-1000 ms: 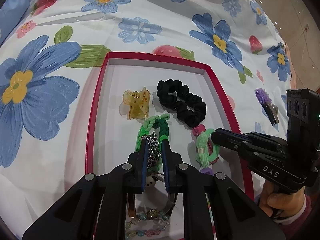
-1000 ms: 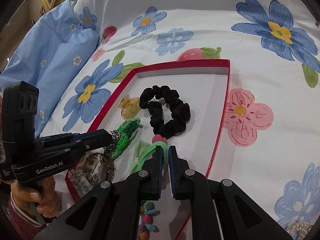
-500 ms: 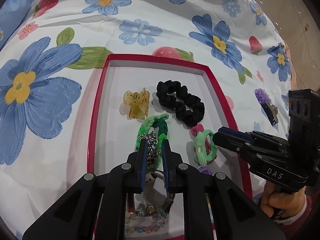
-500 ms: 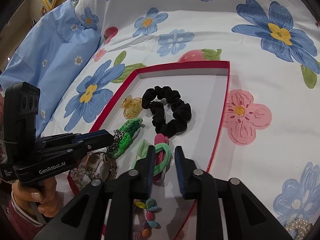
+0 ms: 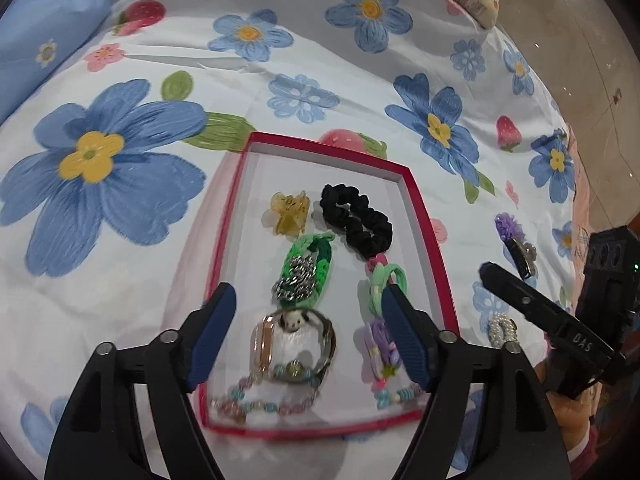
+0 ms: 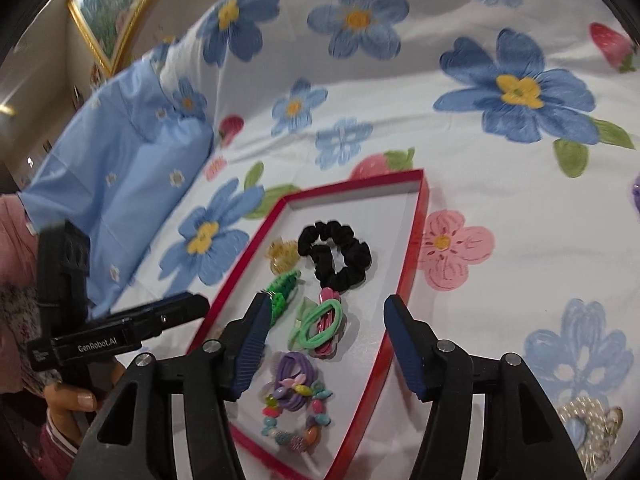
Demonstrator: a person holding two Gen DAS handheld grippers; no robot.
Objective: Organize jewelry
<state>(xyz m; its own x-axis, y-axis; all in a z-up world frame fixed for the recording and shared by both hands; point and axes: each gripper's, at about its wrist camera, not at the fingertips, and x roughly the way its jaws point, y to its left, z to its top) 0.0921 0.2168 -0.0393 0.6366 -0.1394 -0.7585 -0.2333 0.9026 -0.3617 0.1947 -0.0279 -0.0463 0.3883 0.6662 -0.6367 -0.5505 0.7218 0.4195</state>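
Note:
A red-rimmed white tray [image 5: 424, 216] [image 6: 416, 240] lies on the flowered bedspread. In it lie a black scrunchie [image 5: 358, 220] [image 6: 340, 254], an amber claw clip [image 5: 288, 214], a green braided band with a silver chain [image 5: 306, 274], light green and pink hair ties [image 6: 320, 322], purple ties [image 6: 294, 376], a watch with a panda charm [image 5: 294, 338] and bead bracelets [image 5: 264, 402]. My left gripper [image 5: 308, 332] is open and empty above the tray's near half. My right gripper [image 6: 324, 344] is open and empty above the green ties.
On the bedspread right of the tray lie a purple hair clip [image 5: 514, 240] and a pearl piece [image 5: 502, 330] [image 6: 590, 428]. A blue pillow [image 6: 120, 184] lies at the left. Floor shows beyond the bed's far right edge [image 5: 580, 40].
Both grippers opened wide and drew back and up. The left let go of the chain on the green braid; the right let go of the green and pink hair ties.

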